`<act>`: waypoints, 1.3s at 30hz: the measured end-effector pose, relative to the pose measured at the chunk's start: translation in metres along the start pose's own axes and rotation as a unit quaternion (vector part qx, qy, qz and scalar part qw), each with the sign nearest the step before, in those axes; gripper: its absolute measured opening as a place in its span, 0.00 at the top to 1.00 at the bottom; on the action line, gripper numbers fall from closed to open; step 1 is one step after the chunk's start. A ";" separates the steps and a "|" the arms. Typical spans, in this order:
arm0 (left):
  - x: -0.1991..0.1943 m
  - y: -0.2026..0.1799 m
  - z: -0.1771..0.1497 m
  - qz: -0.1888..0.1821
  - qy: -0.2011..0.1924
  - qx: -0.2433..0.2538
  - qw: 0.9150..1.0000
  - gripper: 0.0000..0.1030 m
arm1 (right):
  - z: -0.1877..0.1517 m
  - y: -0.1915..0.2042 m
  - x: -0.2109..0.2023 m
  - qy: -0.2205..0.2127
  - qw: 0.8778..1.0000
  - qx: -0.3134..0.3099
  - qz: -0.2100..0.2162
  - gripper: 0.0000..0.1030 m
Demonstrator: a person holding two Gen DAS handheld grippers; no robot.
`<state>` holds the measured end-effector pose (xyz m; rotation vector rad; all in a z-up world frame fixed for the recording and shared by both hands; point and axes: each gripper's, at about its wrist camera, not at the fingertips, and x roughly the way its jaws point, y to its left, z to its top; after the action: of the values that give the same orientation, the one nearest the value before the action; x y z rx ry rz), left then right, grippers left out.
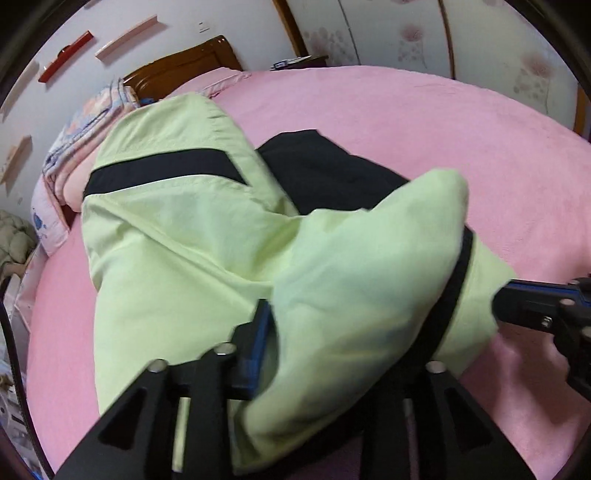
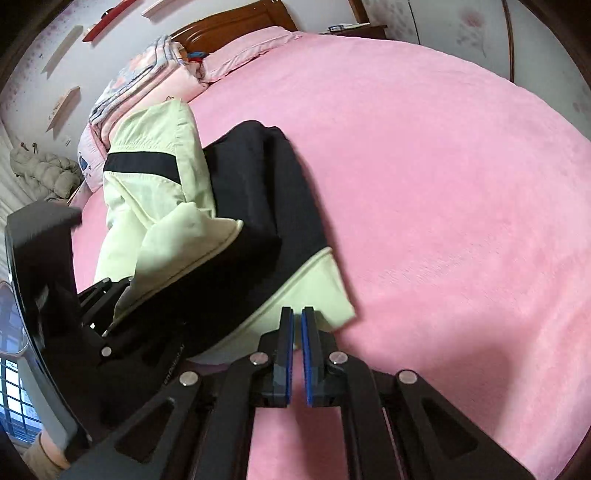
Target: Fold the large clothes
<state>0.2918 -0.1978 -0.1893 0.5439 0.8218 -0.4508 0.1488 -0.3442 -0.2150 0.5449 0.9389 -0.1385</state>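
A light green jacket with black panels (image 1: 166, 229) lies on the pink bed (image 1: 443, 122); it also shows in the right wrist view (image 2: 159, 199). My left gripper (image 1: 332, 343) is shut on a bunched green fold of the jacket, which covers its right finger; only the left finger (image 1: 255, 350) shows. My right gripper (image 2: 297, 332) is shut on the jacket's green near corner (image 2: 325, 291), just above the bed. The right gripper also shows at the right edge of the left wrist view (image 1: 517, 299).
A folded pink and floral quilt stack (image 2: 147, 77) lies at the bed's far left by the wooden headboard (image 2: 229, 22). A beige padded coat (image 2: 44, 166) lies beyond the bed's left edge. A nightstand (image 2: 354, 27) stands at the back. Pink bed surface (image 2: 443, 184) spreads to the right.
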 end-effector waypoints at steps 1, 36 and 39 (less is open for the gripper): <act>-0.003 0.002 0.000 -0.013 -0.001 -0.006 1.000 0.55 | 0.001 0.002 0.000 -0.001 1.000 -0.001 0.000 0.96; -0.030 0.158 -0.073 -0.065 -0.002 -0.317 0.946 0.25 | 0.038 0.054 -0.020 -0.027 0.985 -0.154 0.072 0.90; -0.024 0.139 -0.071 -0.069 0.006 -0.300 0.951 0.25 | 0.015 0.023 0.005 -0.005 0.994 -0.100 0.045 0.90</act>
<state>0.3169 -0.0430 -0.1714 -0.0767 0.9591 -0.3020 0.1703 -0.3310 -0.2030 0.4004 0.9064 0.0332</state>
